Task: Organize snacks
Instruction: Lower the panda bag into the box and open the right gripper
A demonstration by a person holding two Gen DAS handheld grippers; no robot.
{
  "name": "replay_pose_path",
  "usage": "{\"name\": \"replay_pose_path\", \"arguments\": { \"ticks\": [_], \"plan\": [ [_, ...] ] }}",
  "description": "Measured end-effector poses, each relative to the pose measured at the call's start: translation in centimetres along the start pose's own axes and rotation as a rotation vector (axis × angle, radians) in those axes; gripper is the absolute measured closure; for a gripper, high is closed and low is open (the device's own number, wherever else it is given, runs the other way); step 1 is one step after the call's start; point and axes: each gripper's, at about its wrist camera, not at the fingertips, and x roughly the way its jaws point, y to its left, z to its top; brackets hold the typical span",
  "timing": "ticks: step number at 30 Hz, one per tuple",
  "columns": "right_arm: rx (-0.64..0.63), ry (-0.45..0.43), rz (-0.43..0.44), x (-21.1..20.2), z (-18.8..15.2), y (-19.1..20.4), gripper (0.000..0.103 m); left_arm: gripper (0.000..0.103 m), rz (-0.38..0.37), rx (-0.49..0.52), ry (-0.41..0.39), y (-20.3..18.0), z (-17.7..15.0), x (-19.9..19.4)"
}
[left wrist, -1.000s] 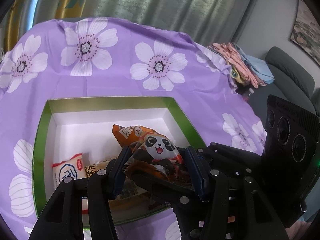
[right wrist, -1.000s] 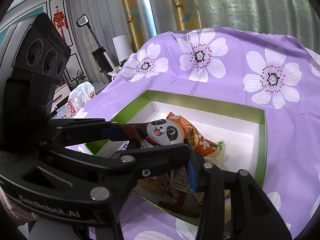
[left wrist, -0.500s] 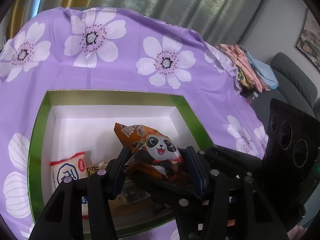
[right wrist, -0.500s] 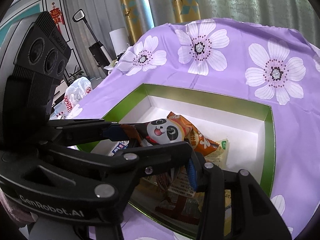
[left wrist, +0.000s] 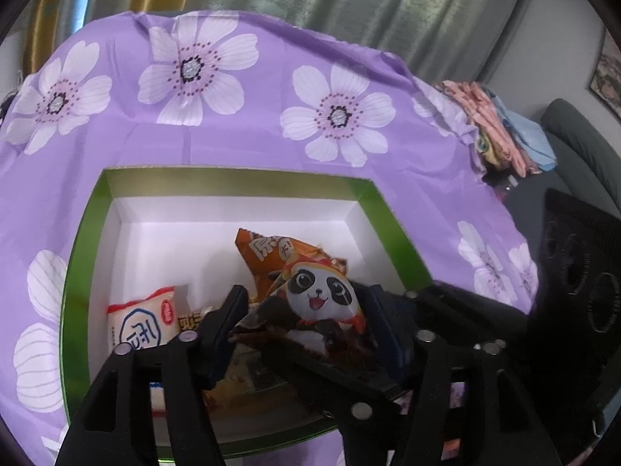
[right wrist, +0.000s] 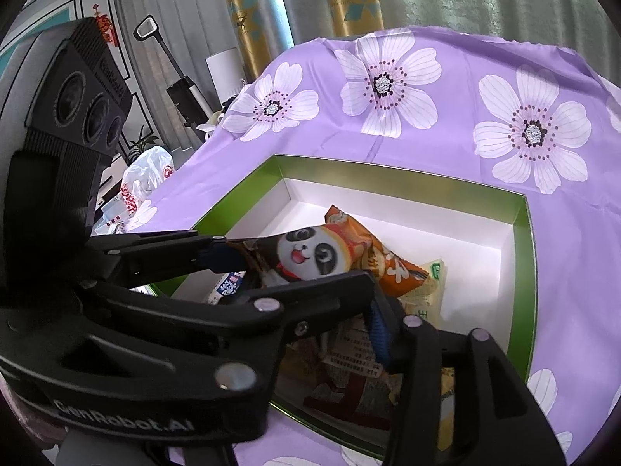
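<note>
My left gripper (left wrist: 306, 310) is clamped on the panda snack bag (left wrist: 322, 299), one finger on each side of it, and holds it above the near half of the green box (left wrist: 233, 182). The right wrist camera shows the same bag (right wrist: 310, 256) between those fingers, with the left unit's camera block off to the left of that view.

My right gripper (right wrist: 299, 275) — I cannot tell its state. Its own fingers run in front of the bag, and whether they are pressing on it is hidden behind the dark linkage.

Inside the box, on its white floor, an orange snack bag (left wrist: 268, 252) lies near the middle, directly beyond the panda bag. A white packet with a blue emblem (left wrist: 143, 326) sits against the left wall near the front-left corner. More wrappers lie under the grippers along the near edge — too covered to name. The back of the box floor is bare white.

The box rests on a purple cloth with white flowers (left wrist: 186, 73). Folded clothes (left wrist: 500, 124) are stacked past the cloth's far right edge.
</note>
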Motion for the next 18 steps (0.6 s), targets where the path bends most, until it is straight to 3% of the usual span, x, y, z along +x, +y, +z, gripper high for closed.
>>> {"name": "replay_pose_path", "arguments": {
  "ticks": [8, 12, 18],
  "plan": [
    [-0.014, -0.002, -0.045, -0.5, -0.2, 0.3, 0.036, 0.023, 0.037, -0.008, -0.001, 0.1, 0.0, -0.7],
    [-0.013, -0.002, -0.078, -1.2, -0.4, 0.2, 0.029, 0.009, 0.064, 0.0, -0.008, -0.1, 0.0, -1.2],
    [0.001, -0.011, -0.109, -2.7, -0.7, 0.0, 0.023, 0.006, 0.098, 0.009, -0.029, -0.4, 0.0, -2.5]
  ]
}}
